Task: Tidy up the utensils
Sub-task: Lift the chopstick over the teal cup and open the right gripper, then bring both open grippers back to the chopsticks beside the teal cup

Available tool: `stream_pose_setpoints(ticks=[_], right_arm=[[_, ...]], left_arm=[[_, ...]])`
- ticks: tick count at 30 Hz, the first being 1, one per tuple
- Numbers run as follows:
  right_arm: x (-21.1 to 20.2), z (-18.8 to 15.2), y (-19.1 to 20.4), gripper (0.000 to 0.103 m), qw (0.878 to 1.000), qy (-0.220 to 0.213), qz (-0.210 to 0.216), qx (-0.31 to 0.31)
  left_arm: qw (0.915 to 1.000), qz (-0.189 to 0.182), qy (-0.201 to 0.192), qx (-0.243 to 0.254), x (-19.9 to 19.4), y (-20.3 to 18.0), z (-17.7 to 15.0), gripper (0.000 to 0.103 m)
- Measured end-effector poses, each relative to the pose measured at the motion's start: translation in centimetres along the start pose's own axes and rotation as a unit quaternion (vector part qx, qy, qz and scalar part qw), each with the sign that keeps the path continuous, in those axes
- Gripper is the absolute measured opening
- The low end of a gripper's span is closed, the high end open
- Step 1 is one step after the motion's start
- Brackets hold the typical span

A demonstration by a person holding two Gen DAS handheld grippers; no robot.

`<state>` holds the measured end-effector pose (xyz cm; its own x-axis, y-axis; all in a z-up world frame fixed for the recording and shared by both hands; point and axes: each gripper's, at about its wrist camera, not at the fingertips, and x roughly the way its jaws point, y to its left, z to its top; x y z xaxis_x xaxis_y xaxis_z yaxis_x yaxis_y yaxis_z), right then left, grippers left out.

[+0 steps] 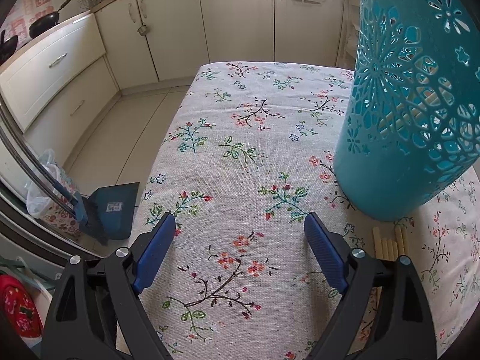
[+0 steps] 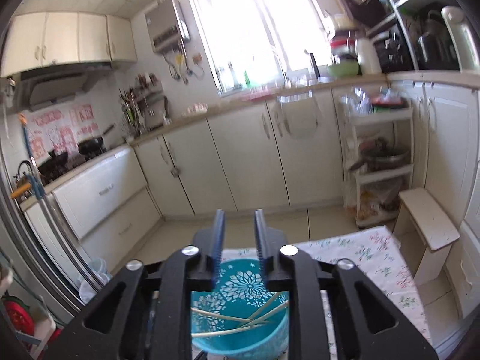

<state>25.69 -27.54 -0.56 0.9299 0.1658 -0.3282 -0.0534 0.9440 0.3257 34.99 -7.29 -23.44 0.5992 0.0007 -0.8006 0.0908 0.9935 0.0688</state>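
- Pale wooden chopsticks (image 2: 240,319) lie crossed inside a teal plastic basket (image 2: 240,309) that stands on the table (image 1: 240,156); more chopsticks (image 1: 390,246) lie flat on the cloth just beside the basket's foot, seen from the left wrist.
- We hold the right tongs (image 2: 238,237) above the basket's mouth, jaws a little apart with nothing between them; a release into the basket looks to be the step in hand.
- We hold the left tongs (image 1: 240,240) spread wide over bare cloth, pointing downward and gripping nothing, with the loose chopsticks just to their right.
- As we judge it, the job is part done: some sticks are in, a small bundle is still out.
- The next move likely calls for lowering a pair of tongs onto the loose sticks, closing across their thin round shafts, then lifting them clear of the basket's rim before letting go.
- The basket is smooth moulded plastic, round and tapering, its wall pierced with flower and star cut-outs through which we glimpse sticks inside.
- The tablecloth is a coarse woven fabric printed with sprigs and small red blossoms.
- The tongs have black frames and ribbed blue pads (image 1: 156,249).
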Motion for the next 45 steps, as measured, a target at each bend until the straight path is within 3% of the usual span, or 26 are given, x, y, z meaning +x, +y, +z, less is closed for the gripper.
stream_pose_setpoints(ticks=[4,7,12,13,16,19,34,45], right_arm=[[-4.6,-0.7,0.2,0.037,0.999,-0.033,-0.009,-0.007],[-5.9,-3.3,0.2,0.037,1.000,-0.009,-0.020,-0.013],[-2.9,-11.3,-0.4,0.037,0.990,0.133,-0.035,-0.015],[-1.9,-13.0,-0.7,0.032,0.986,0.163,-0.034,-0.008],[0.2,-16.2,-1.1,0.026,0.975,0.218,-0.039,-0.002],[1.7,-17.6,-1.4,0.024,0.969,0.244,-0.040,0.002],[4.8,-20.8,-2.1,0.024,0.957,0.286,-0.052,0.019],[5.3,-21.0,-0.3,0.023,0.951,0.295,-0.073,-0.055]], left_arm=[[1.0000,0.000,0.000,-0.001,0.0,0.0,0.0,0.084],[1.0000,0.000,-0.001,-0.001,-0.1,0.1,0.0,0.084],[1.0000,0.000,-0.002,-0.002,-0.1,0.1,0.1,0.084],[1.0000,0.000,-0.003,-0.003,-0.2,0.1,0.1,0.085],[1.0000,-0.002,-0.004,-0.006,-0.3,0.1,0.1,0.085],[1.0000,-0.003,-0.005,-0.007,-0.3,0.2,0.1,0.085],[1.0000,-0.003,-0.006,-0.004,-0.2,0.0,0.0,0.086],[1.0000,-0.003,-0.006,-0.004,-0.2,0.1,0.0,0.086]])
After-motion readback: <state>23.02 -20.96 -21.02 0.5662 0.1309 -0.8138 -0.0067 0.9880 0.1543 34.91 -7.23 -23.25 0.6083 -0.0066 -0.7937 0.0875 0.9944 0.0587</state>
